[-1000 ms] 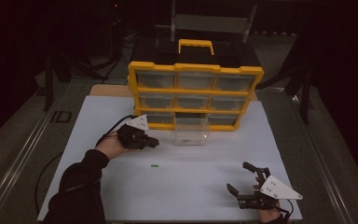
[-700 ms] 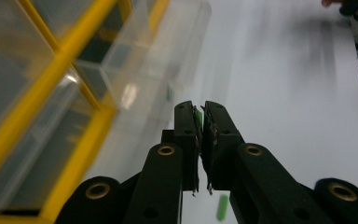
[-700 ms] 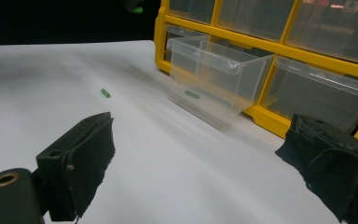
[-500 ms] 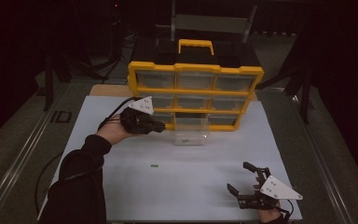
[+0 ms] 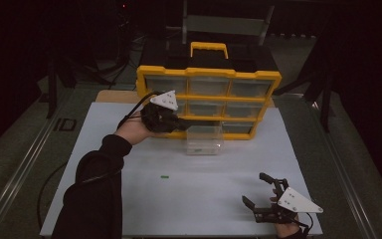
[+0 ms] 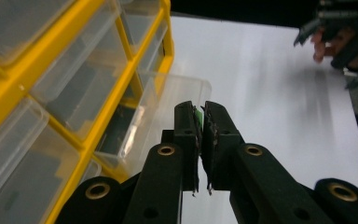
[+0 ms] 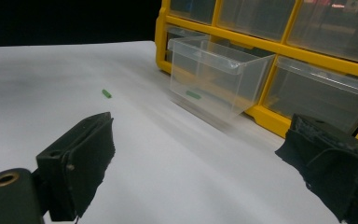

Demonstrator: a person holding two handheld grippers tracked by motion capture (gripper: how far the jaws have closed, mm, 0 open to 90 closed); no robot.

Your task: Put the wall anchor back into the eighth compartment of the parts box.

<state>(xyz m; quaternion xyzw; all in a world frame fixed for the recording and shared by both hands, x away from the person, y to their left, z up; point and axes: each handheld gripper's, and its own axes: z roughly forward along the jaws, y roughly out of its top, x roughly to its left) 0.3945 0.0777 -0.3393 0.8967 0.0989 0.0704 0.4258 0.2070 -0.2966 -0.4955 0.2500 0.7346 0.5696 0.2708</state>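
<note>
a small green piece [image 6: 198,116] is pinched by the closed left gripper [image 6: 199,122], just above the pulled-out clear plastic drawer [image 6: 168,112]; the right gripper [image 7: 200,158] is held open

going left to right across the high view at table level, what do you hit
sleeve → left gripper pinching a small green piece → loose green piece → clear drawer pulled out of the yellow organizer → right gripper, open
</note>
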